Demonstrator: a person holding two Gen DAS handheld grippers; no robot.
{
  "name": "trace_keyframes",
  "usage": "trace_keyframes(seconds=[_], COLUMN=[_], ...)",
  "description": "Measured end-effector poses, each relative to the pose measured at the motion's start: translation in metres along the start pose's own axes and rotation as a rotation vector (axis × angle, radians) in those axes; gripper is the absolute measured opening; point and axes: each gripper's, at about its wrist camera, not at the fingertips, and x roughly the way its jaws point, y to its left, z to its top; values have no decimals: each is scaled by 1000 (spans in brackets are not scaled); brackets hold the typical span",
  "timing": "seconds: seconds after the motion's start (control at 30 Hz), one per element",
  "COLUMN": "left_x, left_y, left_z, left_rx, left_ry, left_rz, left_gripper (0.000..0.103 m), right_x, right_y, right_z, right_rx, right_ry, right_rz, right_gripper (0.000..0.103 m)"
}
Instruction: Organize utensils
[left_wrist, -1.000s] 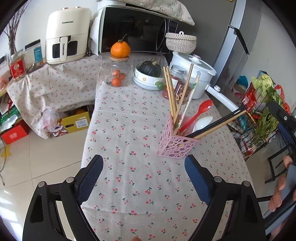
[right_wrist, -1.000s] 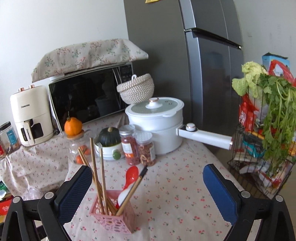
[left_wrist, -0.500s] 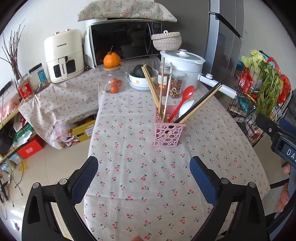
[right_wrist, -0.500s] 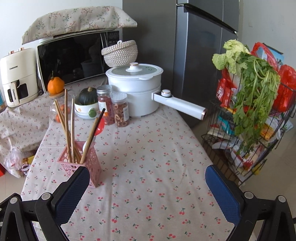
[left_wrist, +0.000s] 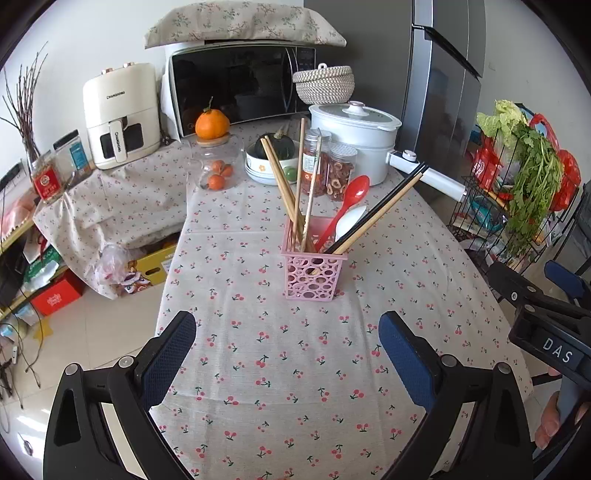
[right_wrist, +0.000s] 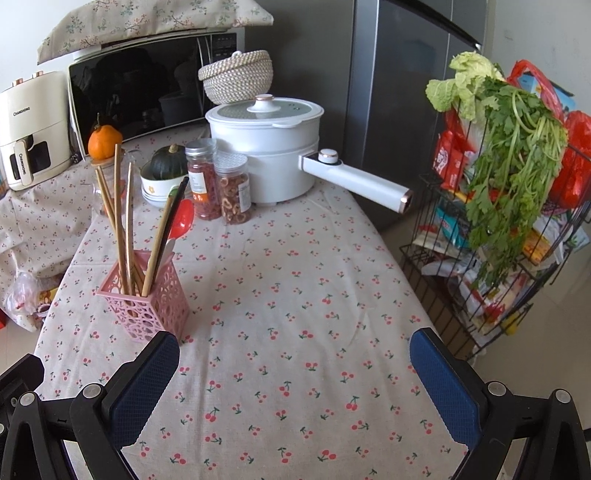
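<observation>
A pink perforated utensil holder (left_wrist: 313, 271) stands upright mid-table on the cherry-print cloth; it also shows in the right wrist view (right_wrist: 144, 301). It holds wooden chopsticks (left_wrist: 286, 188), dark-tipped chopsticks (left_wrist: 384, 208), a red spoon (left_wrist: 351, 197) and a white spoon (left_wrist: 350, 221). My left gripper (left_wrist: 288, 350) is open and empty, well short of the holder. My right gripper (right_wrist: 295, 373) is open and empty, with the holder just beyond its left finger.
At the table's far end stand a white pot with a long handle (right_wrist: 273, 147), two spice jars (right_wrist: 221, 184), a bowl with a squash (left_wrist: 275, 158) and a glass jar under an orange (left_wrist: 212, 162). A wire rack of vegetables (right_wrist: 498, 206) stands right of the table. Microwave (left_wrist: 240, 88) behind.
Both grippers have pulled back and risen away from the holder, which now looks smaller and farther off. Both stay open and empty. The holder and utensils have not moved.
</observation>
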Motion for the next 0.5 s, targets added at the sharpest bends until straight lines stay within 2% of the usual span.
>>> trace_keyframes(seconds=[0.5], left_x=[1], left_y=[-3], left_z=[-1], left_rx=[9], left_ry=[5], left_rz=[-8], left_gripper=[100], right_x=[3], right_y=[2], right_z=[-2], right_rx=[-19], right_ry=[12], right_rz=[-5], right_gripper=[103])
